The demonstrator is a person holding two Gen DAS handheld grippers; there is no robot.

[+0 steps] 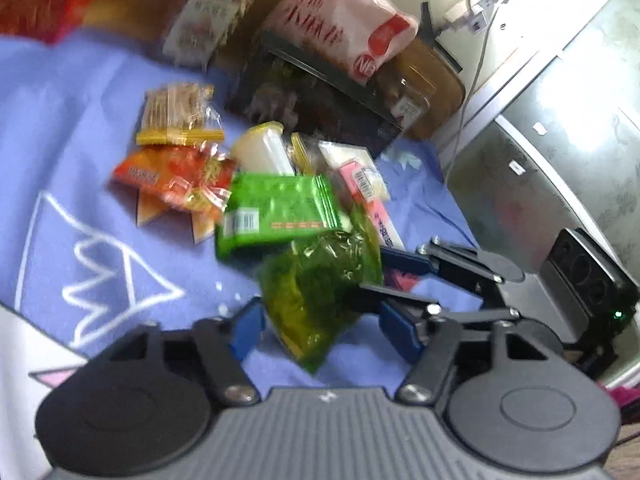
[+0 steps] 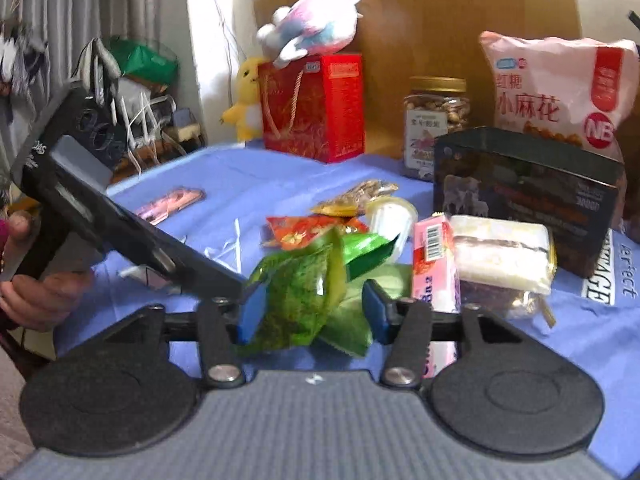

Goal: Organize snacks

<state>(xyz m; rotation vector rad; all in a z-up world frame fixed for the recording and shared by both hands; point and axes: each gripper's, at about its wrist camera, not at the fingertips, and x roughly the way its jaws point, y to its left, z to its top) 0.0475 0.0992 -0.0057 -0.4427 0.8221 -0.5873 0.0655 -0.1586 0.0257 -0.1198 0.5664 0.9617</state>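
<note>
A clear green snack pouch (image 1: 320, 292) lies between the open fingers of my left gripper (image 1: 320, 320); the right gripper's fingers (image 1: 404, 268) come in from the right beside it. In the right wrist view the same pouch (image 2: 300, 300) sits between the jaws of my right gripper (image 2: 312, 312), which stand apart around it. A green foil packet (image 1: 276, 212) lies just behind. Orange packets (image 1: 176, 176), a yellow-edged cracker pack (image 1: 176, 116), a white cup (image 1: 264, 148), a pink bar (image 2: 434, 264) and a wrapped white cake (image 2: 504, 252) lie in a pile on the blue cloth (image 1: 100, 160).
A dark box (image 2: 528, 192), a pink bag (image 2: 556, 88), a nut jar (image 2: 436, 120) and a red gift box (image 2: 316, 108) with plush toys (image 2: 312, 24) stand at the back. A grey cabinet (image 1: 560, 140) is to the right.
</note>
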